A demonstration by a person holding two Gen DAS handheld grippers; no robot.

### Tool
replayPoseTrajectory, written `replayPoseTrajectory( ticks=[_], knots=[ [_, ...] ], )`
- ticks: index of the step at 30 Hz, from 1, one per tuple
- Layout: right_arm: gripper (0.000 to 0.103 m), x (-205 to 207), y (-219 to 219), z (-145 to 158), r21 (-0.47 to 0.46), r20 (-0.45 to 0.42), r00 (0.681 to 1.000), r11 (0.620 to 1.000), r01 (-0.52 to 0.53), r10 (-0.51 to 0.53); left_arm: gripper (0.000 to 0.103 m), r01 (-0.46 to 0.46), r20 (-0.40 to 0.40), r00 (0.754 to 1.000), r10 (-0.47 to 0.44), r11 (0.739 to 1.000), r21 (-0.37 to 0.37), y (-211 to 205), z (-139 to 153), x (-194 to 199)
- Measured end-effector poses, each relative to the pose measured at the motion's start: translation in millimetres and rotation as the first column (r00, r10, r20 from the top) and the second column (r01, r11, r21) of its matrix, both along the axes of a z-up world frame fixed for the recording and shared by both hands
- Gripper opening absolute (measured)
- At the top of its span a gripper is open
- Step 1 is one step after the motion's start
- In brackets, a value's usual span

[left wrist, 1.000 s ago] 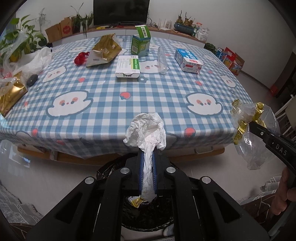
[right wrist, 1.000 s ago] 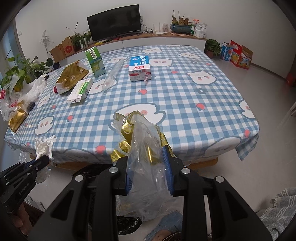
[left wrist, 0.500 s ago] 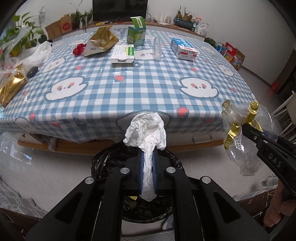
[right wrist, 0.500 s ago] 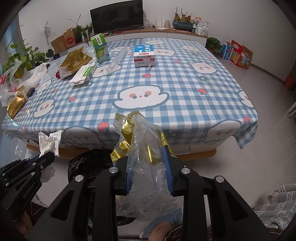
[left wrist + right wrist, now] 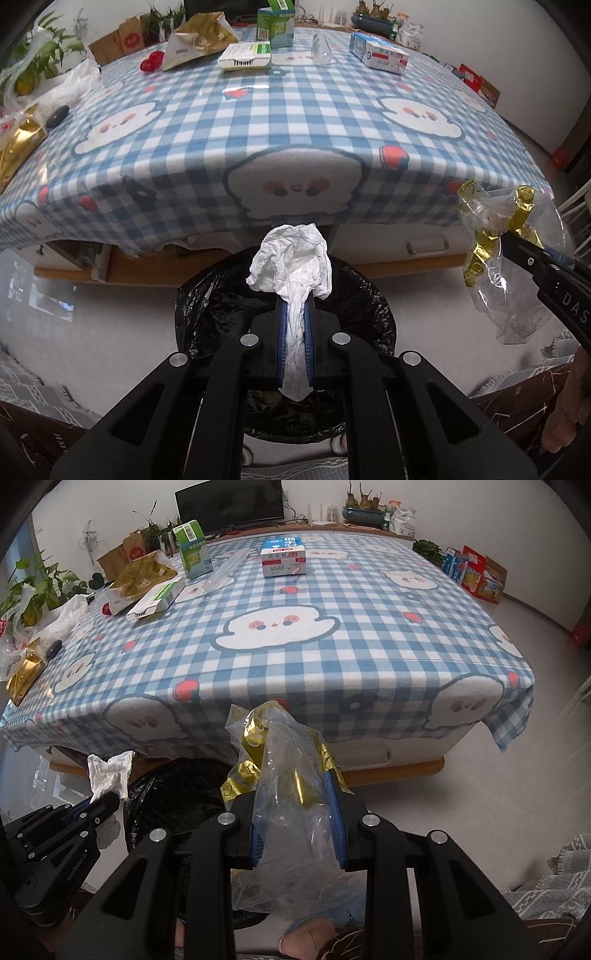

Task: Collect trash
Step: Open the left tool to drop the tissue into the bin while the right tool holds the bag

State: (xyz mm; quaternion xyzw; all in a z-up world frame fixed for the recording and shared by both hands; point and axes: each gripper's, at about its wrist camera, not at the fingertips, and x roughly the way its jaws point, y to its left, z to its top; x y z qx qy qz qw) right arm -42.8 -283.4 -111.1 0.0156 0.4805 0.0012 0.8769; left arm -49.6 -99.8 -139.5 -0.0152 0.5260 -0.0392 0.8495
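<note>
Left tongs clamped on a crumpled white tissue, poised directly above the black-lined trash bin on the floor in front of the worktop. Right tongs clamped on a clear plastic wrapper with gold foil, off to the right of the bin, beside the worktop's edge. Left on the checked cloth: cartons, a gold bag, a clear bottle.
</note>
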Motion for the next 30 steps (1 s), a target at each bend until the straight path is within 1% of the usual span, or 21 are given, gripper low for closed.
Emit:
replayPoseTrajectory(
  ticks=[8,10,18,26,30],
  knots=[
    [0.027,8.5,-6.3,-44.9,-0.004,-0.055,0.998,1.0,0.009,-0.009,0.007,0.009,-0.037,0.999,-0.009,1.0,0.001,-0.5,-35.5,9.1],
    [0.027,10.3,-9.5,-53.8,0.005,-0.066,0.998,1.0,0.018,-0.017,0.007,0.008,-0.047,0.999,-0.008,1.0,-0.001,0.2,-43.4,11.3],
    [0.027,16.5,-15.7,-87.2,-0.01,-0.12,0.992,0.999,0.045,-0.045,0.007,0.01,-0.075,0.997,-0.01,1.0,-0.006,-0.5,-70.7,18.6],
    [0.027,18.2,-14.5,-95.2,-0.018,-0.127,0.991,0.999,0.046,-0.048,0.008,0.018,-0.103,0.994,-0.019,1.0,-0.011,-8.3,-88.3,21.8],
    [0.028,17.4,-13.8,-94.0,-0.023,-0.121,0.991,0.999,0.048,-0.051,0.012,0.028,-0.101,0.994,-0.029,1.0,-0.013,-9.4,-89.8,20.9]
  ],
)
